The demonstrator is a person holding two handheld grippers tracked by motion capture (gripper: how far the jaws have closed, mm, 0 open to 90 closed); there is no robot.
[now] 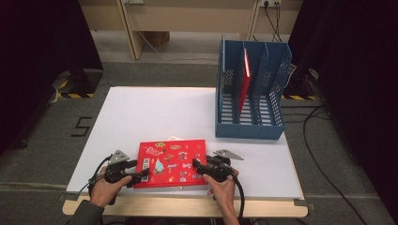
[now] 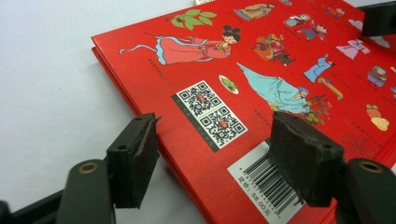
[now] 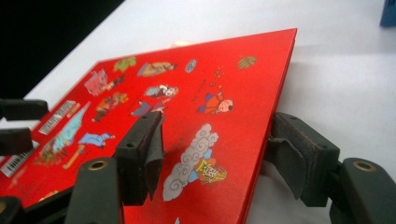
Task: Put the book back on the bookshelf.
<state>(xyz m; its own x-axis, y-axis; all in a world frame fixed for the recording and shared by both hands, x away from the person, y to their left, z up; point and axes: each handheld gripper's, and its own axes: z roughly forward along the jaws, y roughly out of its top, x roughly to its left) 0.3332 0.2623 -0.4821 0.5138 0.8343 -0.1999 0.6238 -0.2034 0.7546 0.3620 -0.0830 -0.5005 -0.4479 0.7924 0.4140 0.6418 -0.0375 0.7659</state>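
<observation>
A red picture book (image 1: 171, 163) with cartoon figures lies flat near the front of the white table (image 1: 155, 112). My left gripper (image 1: 139, 175) is at its left edge, open. In the left gripper view the jaws of the left gripper (image 2: 215, 156) straddle the edge of the red picture book (image 2: 261, 60), one jaw over the barcode and one over the table. My right gripper (image 1: 199, 167) is open at the book's right edge. In the right gripper view the right gripper (image 3: 215, 149) has one jaw above the cover of the red picture book (image 3: 196, 88) and one beyond its edge.
A blue file rack (image 1: 251, 89) with several slots stands at the back right of the table, and another red book (image 1: 244, 79) stands upright in it. A pale sheet (image 1: 174, 138) peeks out from under the lying book's far edge. Cables run over the floor at the right.
</observation>
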